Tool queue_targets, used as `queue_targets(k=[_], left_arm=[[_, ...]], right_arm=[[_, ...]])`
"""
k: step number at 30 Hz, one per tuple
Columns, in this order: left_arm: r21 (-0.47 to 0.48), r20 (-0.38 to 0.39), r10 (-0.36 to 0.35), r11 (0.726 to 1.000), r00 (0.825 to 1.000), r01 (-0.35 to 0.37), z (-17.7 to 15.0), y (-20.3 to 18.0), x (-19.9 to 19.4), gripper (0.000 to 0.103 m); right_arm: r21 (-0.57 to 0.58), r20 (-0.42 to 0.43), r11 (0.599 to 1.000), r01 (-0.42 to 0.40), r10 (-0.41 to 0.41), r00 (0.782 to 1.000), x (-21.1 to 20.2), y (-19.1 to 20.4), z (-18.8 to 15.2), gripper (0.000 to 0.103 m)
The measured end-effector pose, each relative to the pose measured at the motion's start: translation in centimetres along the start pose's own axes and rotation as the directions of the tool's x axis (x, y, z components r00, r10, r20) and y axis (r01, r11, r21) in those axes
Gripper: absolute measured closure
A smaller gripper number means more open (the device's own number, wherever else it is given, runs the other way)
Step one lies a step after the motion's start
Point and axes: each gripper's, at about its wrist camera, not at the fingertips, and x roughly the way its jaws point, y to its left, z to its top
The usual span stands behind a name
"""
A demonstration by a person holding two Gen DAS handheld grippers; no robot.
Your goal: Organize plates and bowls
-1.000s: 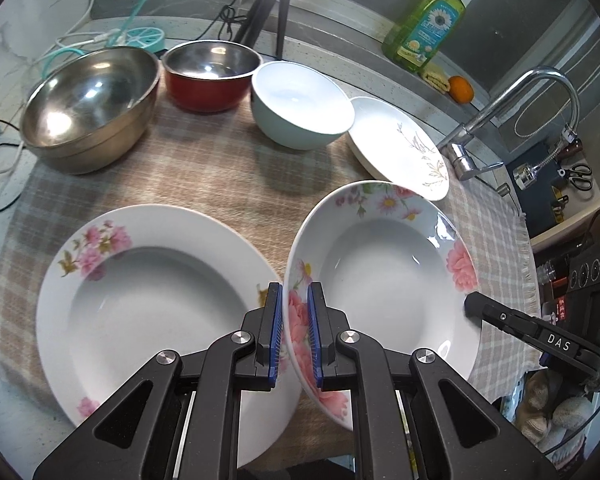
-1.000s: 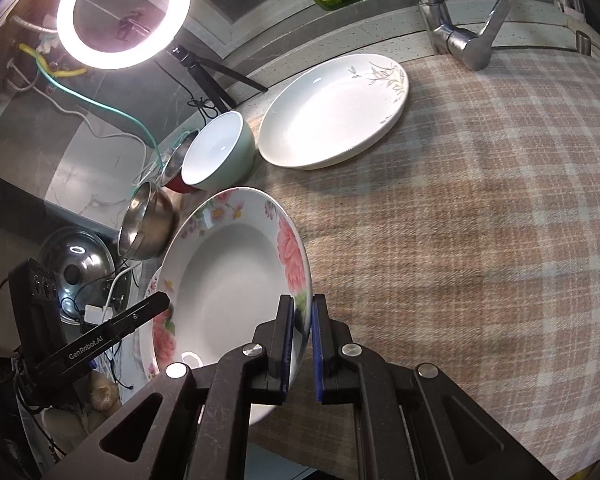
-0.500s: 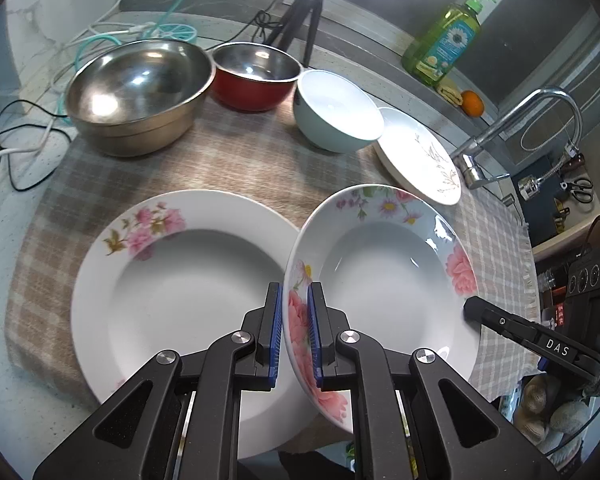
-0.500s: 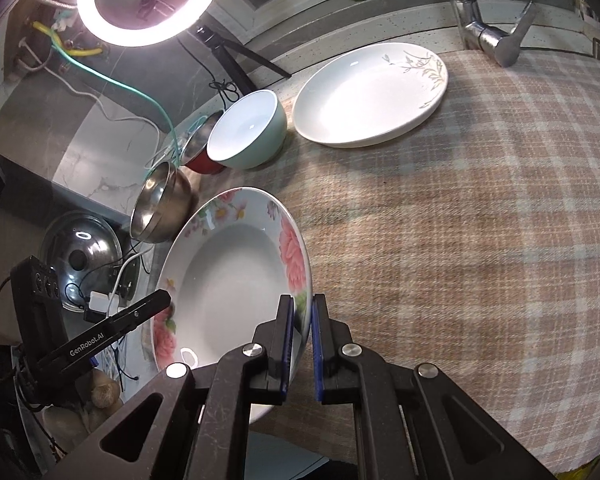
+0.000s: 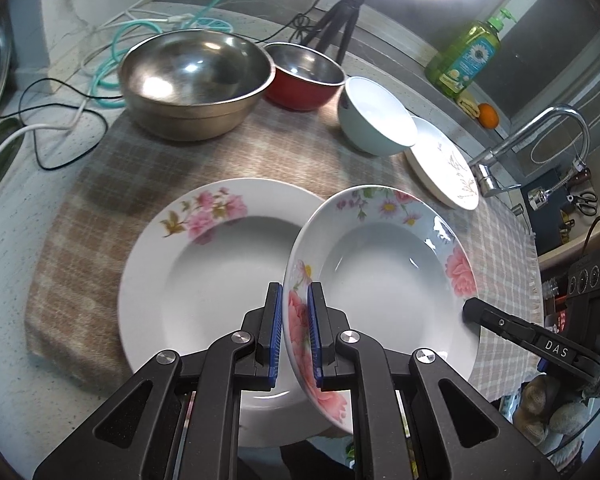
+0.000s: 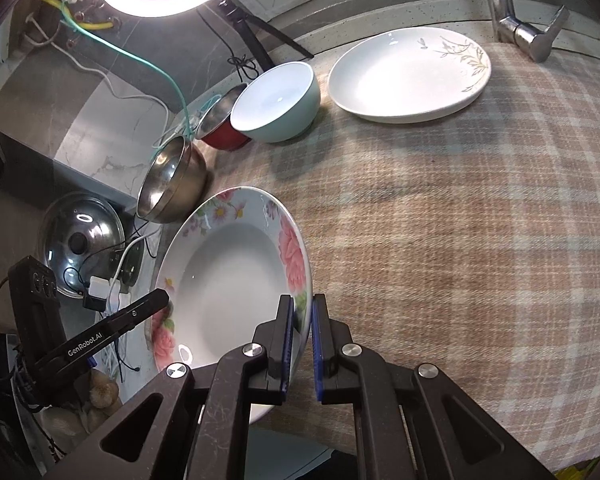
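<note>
A deep white plate with pink flowers [image 5: 384, 264] is held tilted in the air by both grippers. My left gripper [image 5: 294, 328] is shut on its left rim. My right gripper [image 6: 302, 336] is shut on the opposite rim of the same plate [image 6: 228, 280]. A second flowered plate [image 5: 220, 264] lies flat on the checked cloth [image 6: 460, 240], and the held plate overlaps its right edge. At the back stand a large steel bowl [image 5: 196, 80], a red bowl [image 5: 304, 76] and a pale green bowl [image 5: 374, 124]. A white plate with a leaf pattern [image 6: 408, 76] lies beside them.
A faucet [image 5: 540, 136] rises at the cloth's far right, with a green soap bottle [image 5: 464, 56] and an orange behind it. Cables and a tripod stand behind the bowls. A steel pot lid [image 6: 80, 248] sits left of the counter.
Both grippers have carried the held plate leftward across the cloth. It now hangs over the right edge of the lying flowered plate. Both grips are unchanged.
</note>
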Motion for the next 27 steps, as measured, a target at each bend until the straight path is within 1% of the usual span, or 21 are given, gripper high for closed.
queue_targets(k=[16,27], left_arm=[[-0.037,-0.002,0.043,0.998,0.999,-0.043,-0.4,4.4,-0.9,0.093],[-0.06,-0.019,0.056,0.997,0.998,-0.057,-0.5,6.3,-0.5,0.093]], right_arm=[[-0.049,-0.05,0.999,-0.014,0.012,0.999,3.3,3.5,-0.8,0.095],[-0.057,-0.08,0.998,-0.012,0.008,0.997,5.2,4.4,-1.1,0.095]])
